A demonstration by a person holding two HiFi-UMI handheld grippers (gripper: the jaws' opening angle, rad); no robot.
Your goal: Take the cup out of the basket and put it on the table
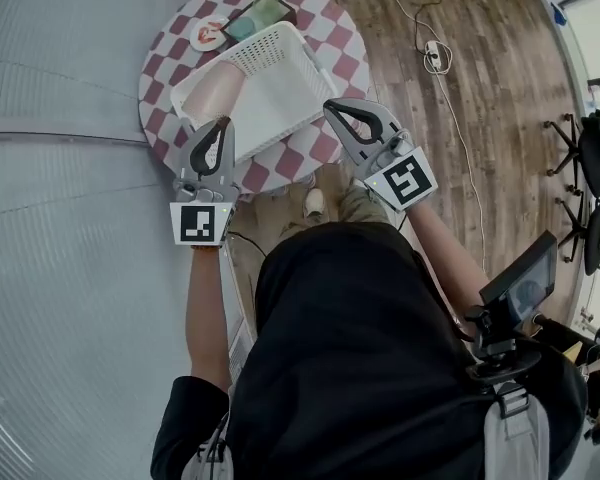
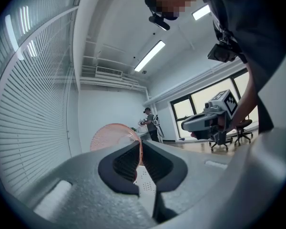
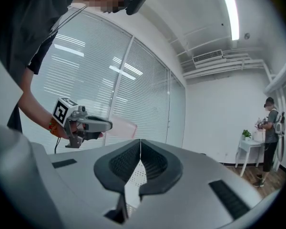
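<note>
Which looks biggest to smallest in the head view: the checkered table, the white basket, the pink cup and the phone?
1. Checkered table, the largest.
2. White basket.
3. Pink cup and phone: they look close in size, so I won't rank those two.

Both arms forward, left gripper [image 1: 222, 125] jaws tight on the cup [image 1: 216, 93], right gripper [image 1: 331, 107] jaws seemingly together.

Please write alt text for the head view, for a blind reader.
Seen from above, a person's left gripper holds a pink cup over a white basket on a round checked table; the right gripper grips the basket's rim.
</note>
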